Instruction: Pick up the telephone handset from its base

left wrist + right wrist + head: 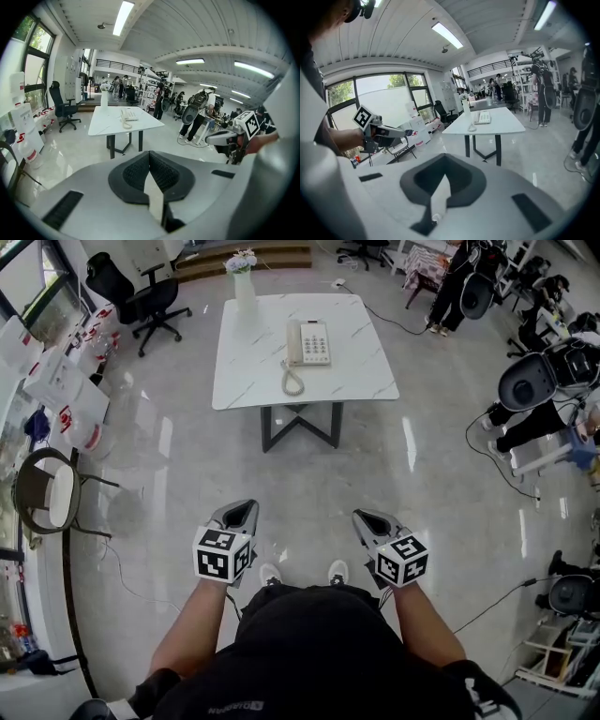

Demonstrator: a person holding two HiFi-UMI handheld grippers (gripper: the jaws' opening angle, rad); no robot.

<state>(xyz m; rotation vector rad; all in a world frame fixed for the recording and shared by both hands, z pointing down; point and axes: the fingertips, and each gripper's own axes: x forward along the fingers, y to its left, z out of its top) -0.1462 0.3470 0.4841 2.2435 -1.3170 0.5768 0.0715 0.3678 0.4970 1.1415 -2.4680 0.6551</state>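
Observation:
A beige telephone (309, 342) sits on the white marble table (244, 371) far ahead of me, its handset (293, 341) resting on the base's left side and a coiled cord (292, 382) hanging toward the near edge. My left gripper (242, 512) and right gripper (367, 519) hover over the floor close to my body, both shut and empty. The left gripper view shows its jaws (150, 157) closed, with the telephone (127, 115) small in the distance. In the right gripper view the jaws (444, 159) meet too, and the telephone (482, 117) lies far off on the table.
A vase of flowers (243, 277) stands at the table's far edge. A black office chair (141, 296) is at the back left, a round-backed chair (47, 493) and white boxes at the left. People and equipment (534, 381) crowd the right side, with cables on the floor.

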